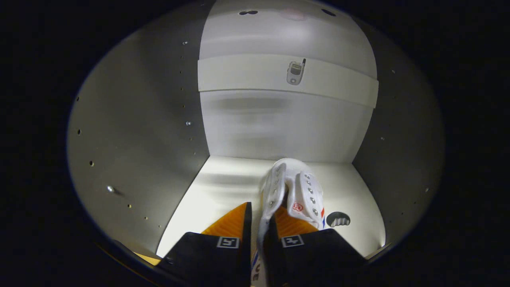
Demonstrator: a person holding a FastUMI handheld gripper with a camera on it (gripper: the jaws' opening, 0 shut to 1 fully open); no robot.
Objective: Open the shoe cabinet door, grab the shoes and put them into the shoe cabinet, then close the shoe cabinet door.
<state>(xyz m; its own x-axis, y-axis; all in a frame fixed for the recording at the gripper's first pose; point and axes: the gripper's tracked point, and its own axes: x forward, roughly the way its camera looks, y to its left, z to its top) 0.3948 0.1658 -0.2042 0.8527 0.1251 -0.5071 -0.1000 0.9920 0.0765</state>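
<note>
Inside the shoe cabinet (131, 131), hand-held gripper (261, 221) pinches white shoe (297, 187) (2 fingers closed).

Tool (261, 223) clamped on shoe (293, 187) inside cabinet (135, 131); side walls close, shelf floor left of shoe free.

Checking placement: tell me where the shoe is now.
In the gripper view, the white shoe is pinched between the fingers, inside the cabinet just over its floor.

The gripper (259, 217) points forward and slightly down, its jaws drawn nearly together, both fingers (235, 223) pressing on the thin white shoe (293, 187) collar pinched between them.
</note>
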